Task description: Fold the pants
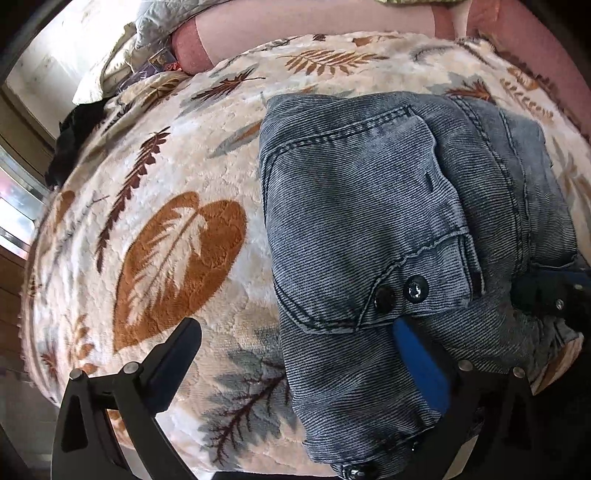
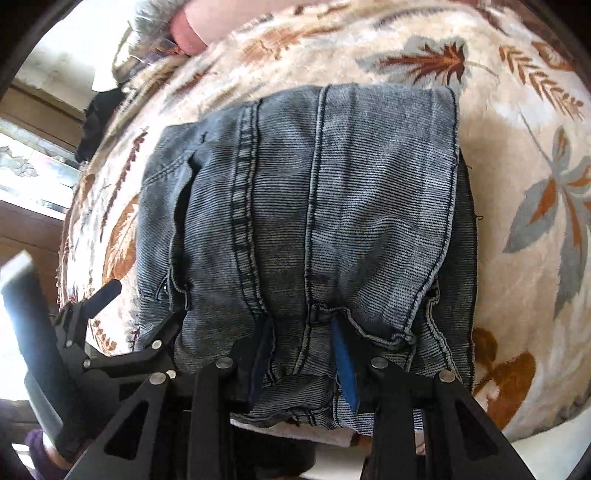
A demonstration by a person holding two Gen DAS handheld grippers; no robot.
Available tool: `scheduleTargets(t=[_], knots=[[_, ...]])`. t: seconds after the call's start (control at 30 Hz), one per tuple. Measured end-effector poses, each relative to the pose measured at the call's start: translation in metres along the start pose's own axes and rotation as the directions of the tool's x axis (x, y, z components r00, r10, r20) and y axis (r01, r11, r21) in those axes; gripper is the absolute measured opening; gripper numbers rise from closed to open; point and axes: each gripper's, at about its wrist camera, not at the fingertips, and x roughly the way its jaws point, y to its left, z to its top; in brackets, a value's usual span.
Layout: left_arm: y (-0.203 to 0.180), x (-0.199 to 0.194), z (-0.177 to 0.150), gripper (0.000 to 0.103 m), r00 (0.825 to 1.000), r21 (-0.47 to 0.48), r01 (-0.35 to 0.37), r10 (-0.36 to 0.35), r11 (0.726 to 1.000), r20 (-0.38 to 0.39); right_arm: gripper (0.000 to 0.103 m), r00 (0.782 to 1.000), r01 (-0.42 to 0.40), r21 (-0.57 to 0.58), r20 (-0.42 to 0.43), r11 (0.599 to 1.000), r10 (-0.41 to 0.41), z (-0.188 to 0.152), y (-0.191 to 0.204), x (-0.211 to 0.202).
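Note:
Grey-blue denim pants (image 1: pixel 369 206) lie folded in a thick bundle on a leaf-patterned fleece blanket (image 1: pixel 177 236); they also fill the right wrist view (image 2: pixel 314 206). My left gripper (image 1: pixel 295 354) is open: its left finger (image 1: pixel 173 362) hangs over bare blanket and its blue-padded right finger (image 1: pixel 421 365) lies in a fold of the denim below two dark buttons (image 1: pixel 415 290). My right gripper (image 2: pixel 303 365) is shut on the near edge of the pants, with denim pinched between its blue pads (image 2: pixel 345 369). The left gripper also shows in the right wrist view (image 2: pixel 107 295).
The blanket (image 2: pixel 517 184) covers a bed. A pink headboard or bolster (image 1: pixel 332 18) and pale pillows (image 1: pixel 155 26) lie at the far edge. A black cloth (image 1: pixel 74 140) sits at the blanket's left edge near a bright window (image 1: pixel 14 206).

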Motion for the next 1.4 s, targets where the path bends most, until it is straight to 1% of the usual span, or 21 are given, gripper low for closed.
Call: scheduleTargets(t=[0.1, 0.23, 0.33, 0.4, 0.47, 0.5, 0.57, 0.6, 0.67, 0.73, 0.8, 0.87, 0.93, 1.0, 1.07, 1.1, 1.17, 1.2, 1.27, 1.33, 1.4], knots=[[-0.001, -0.001, 0.000, 0.103, 1.000, -0.009, -0.024, 0.024, 1.000, -0.011, 0.038, 0.996, -0.071, 0.007, 0.055, 0.997, 0.071, -0.008, -0.010, -0.005], [-0.001, -0.004, 0.002, 0.103, 0.999, -0.005, -0.037, 0.036, 0.999, -0.034, 0.038, 0.981, -0.187, 0.034, 0.062, 0.982, 0.184, -0.008, -0.027, -0.009], [0.003, -0.004, 0.006, 0.103, 0.998, -0.019, -0.019, 0.018, 1.000, -0.061, 0.038, 0.964, -0.261, 0.060, 0.061, 0.964, 0.257, -0.007, -0.039, -0.012], [0.011, -0.008, 0.007, 0.103, 0.997, -0.059, 0.002, -0.006, 0.998, -0.073, 0.040, 0.955, -0.292, 0.064, 0.068, 0.954, 0.288, -0.006, -0.045, -0.017], [0.019, -0.025, 0.007, 0.103, 1.000, -0.086, 0.001, -0.002, 0.996, -0.012, 0.040, 0.948, -0.310, 0.051, 0.094, 0.949, 0.305, -0.009, -0.044, -0.025], [0.022, -0.035, 0.007, 0.103, 0.999, -0.086, -0.013, 0.016, 0.996, 0.036, 0.040, 0.952, -0.290, 0.031, 0.114, 0.957, 0.285, -0.010, -0.044, -0.034], [0.031, -0.055, 0.014, 0.103, 0.990, -0.074, -0.047, 0.057, 0.996, 0.129, 0.040, 0.958, -0.241, 0.005, 0.161, 0.971, 0.237, -0.008, -0.037, -0.047], [0.036, -0.063, 0.018, 0.103, 0.983, -0.084, -0.066, 0.079, 0.994, 0.166, 0.040, 0.953, -0.227, 0.007, 0.207, 0.974, 0.221, -0.005, -0.033, -0.055], [0.043, -0.071, 0.023, 0.103, 0.972, -0.110, -0.068, 0.090, 0.992, 0.215, 0.040, 0.941, -0.178, 0.005, 0.292, 0.984, 0.169, 0.000, -0.027, -0.073], [0.040, -0.070, 0.030, 0.103, 0.968, -0.093, -0.050, 0.072, 0.994, 0.242, 0.040, 0.922, -0.094, -0.002, 0.377, 0.996, 0.088, 0.009, -0.019, -0.088], [0.032, -0.061, 0.038, 0.103, 0.965, -0.070, -0.055, 0.071, 0.996, 0.251, 0.040, 0.889, -0.035, 0.014, 0.456, 0.999, 0.024, 0.017, -0.014, -0.091], [0.026, -0.053, 0.046, 0.103, 0.968, -0.052, -0.046, 0.057, 0.998, 0.245, 0.040, 0.873, 0.013, 0.017, 0.487, 1.000, -0.020, 0.023, -0.009, -0.084], [0.021, -0.043, 0.057, 0.103, 0.969, -0.053, -0.052, 0.063, 0.997, 0.238, 0.040, 0.881, 0.030, 0.008, 0.473, 1.000, -0.031, 0.026, -0.010, -0.069], [0.011, -0.034, 0.066, 0.103, 0.972, -0.032, -0.054, 0.060, 0.998, 0.228, 0.040, 0.896, 0.061, 0.012, 0.439, 0.998, -0.060, 0.028, -0.014, -0.050], [0.002, -0.022, 0.069, 0.103, 0.980, 0.006, -0.050, 0.048, 0.999, 0.195, 0.039, 0.934, 0.048, 0.038, 0.351, 0.998, -0.058, 0.036, -0.021, -0.026], [-0.001, -0.010, 0.068, 0.103, 0.983, 0.018, -0.049, 0.045, 0.999, 0.181, 0.040, 0.943, 0.046, 0.048, 0.327, 0.998, -0.059, 0.038, -0.022, -0.017], [0.001, 0.005, 0.065, 0.103, 0.987, 0.002, -0.020, 0.019, 1.000, 0.161, 0.040, 0.941, 0.048, 0.045, 0.333, 0.998, -0.061, 0.038, -0.024, -0.012], [0.009, 0.012, 0.064, 0.103, 0.990, -0.037, 0.031, -0.025, 0.999, 0.141, 0.040, 0.940, 0.064, 0.033, 0.333, 0.997, -0.072, 0.037, -0.022, -0.011], [0.018, 0.019, 0.066, 0.103, 0.991, -0.074, 0.097, -0.089, 0.993, 0.104, 0.040, 0.940, 0.087, 0.027, 0.330, 0.996, -0.091, 0.037, -0.020, -0.008], [0.020, 0.027, 0.070, 0.103, 0.987, -0.050, 0.137, -0.132, 0.989, 0.087, 0.040, 0.940, 0.089, 0.029, 0.328, 0.996, -0.094, 0.039, -0.020, -0.005], [0.019, 0.032, 0.071, 0.103, 0.986, -0.031, 0.143, -0.139, 0.989, 0.089, 0.041, 0.944, 0.080, 0.038, 0.319, 0.996, -0.088, 0.040, -0.022, -0.005]])
